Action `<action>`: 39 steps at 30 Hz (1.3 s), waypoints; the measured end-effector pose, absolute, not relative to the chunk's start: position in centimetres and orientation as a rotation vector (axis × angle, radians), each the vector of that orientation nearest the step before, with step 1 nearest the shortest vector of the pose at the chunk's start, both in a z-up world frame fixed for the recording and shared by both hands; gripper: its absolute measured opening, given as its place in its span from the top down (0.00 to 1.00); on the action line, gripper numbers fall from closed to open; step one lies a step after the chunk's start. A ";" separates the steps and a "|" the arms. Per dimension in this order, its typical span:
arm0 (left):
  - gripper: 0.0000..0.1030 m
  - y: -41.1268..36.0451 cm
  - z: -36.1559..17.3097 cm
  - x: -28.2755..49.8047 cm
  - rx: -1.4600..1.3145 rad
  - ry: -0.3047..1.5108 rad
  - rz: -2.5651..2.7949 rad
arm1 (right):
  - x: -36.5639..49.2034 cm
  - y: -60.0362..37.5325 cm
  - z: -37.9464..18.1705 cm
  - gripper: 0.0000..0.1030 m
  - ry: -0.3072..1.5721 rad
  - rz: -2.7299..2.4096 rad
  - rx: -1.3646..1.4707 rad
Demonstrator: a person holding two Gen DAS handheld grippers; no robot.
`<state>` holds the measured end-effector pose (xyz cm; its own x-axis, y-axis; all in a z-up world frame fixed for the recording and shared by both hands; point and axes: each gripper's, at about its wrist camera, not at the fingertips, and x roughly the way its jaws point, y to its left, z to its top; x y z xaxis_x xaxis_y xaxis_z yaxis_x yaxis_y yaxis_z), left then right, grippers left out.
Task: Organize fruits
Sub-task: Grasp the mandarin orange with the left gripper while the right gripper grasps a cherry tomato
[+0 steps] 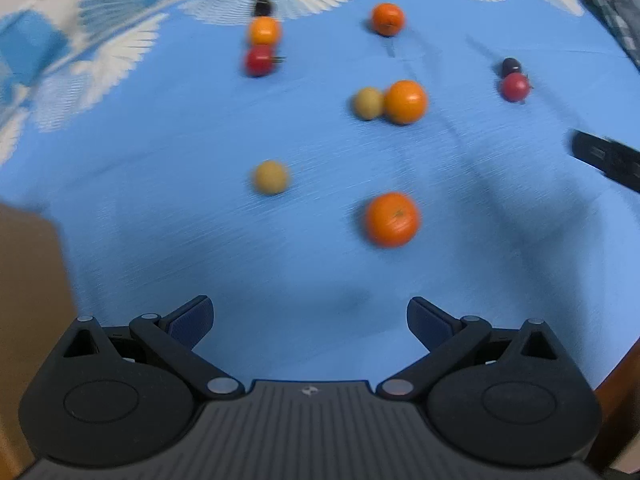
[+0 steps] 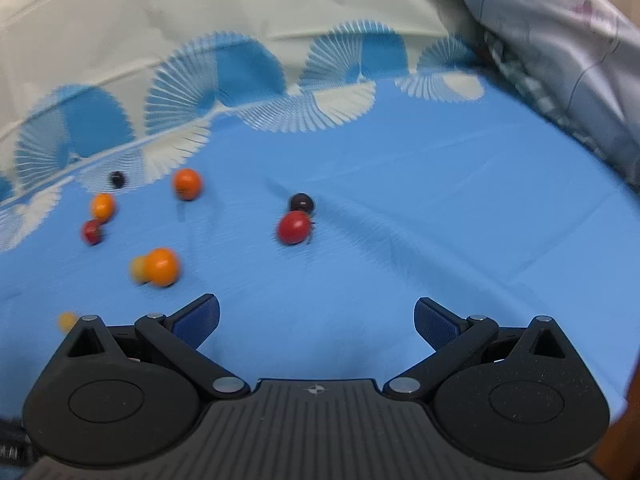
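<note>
Loose fruits lie scattered on a blue cloth (image 1: 200,240). Nearest my left gripper (image 1: 310,318) is an orange (image 1: 392,219), with a yellowish round fruit (image 1: 271,177) to its left. Farther off, another orange (image 1: 405,101) touches a yellow-green fruit (image 1: 368,103). At the back left sit a red fruit (image 1: 259,60), a small orange (image 1: 264,31) and a dark fruit (image 1: 263,7) in a line. My left gripper is open and holds nothing. My right gripper (image 2: 316,320) is open too, with a red fruit (image 2: 294,227) and a dark fruit (image 2: 301,202) ahead of it.
A brown box edge (image 1: 28,300) stands at the left. The other gripper's black tip (image 1: 604,160) enters at the right. A lone orange (image 1: 387,19) sits at the back. Grey bedding (image 2: 560,60) rises at the right, and pale patterned cloth (image 2: 200,20) lies beyond.
</note>
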<state>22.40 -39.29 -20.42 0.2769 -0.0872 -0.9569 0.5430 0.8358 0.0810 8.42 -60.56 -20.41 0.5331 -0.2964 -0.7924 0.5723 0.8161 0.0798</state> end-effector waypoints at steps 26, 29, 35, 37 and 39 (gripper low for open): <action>0.63 -44.0 -21.9 21.6 0.378 1.121 -0.477 | 14.5 -63.0 -24.9 0.66 0.766 -0.448 0.237; 0.83 -43.4 -20.7 20.7 0.375 1.107 -0.488 | 13.1 -62.3 -23.7 0.66 0.727 -0.438 0.231; 0.83 -42.0 -19.2 20.2 0.340 1.082 -0.490 | 10.7 -60.2 -22.1 0.66 0.713 -0.426 0.203; 0.77 -41.4 -19.4 20.6 0.308 1.091 -0.500 | 10.2 -59.8 -22.1 0.66 0.725 -0.433 0.202; 0.56 -40.6 -19.8 20.9 0.271 1.098 -0.523 | 9.9 -59.7 -22.5 0.66 0.750 -0.450 0.211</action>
<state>20.90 -40.56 -19.76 0.3516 -0.2674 -0.8971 0.5284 0.8478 -0.0455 9.85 -59.72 -22.51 0.6426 -0.3175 -0.6973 0.4657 0.8845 0.0264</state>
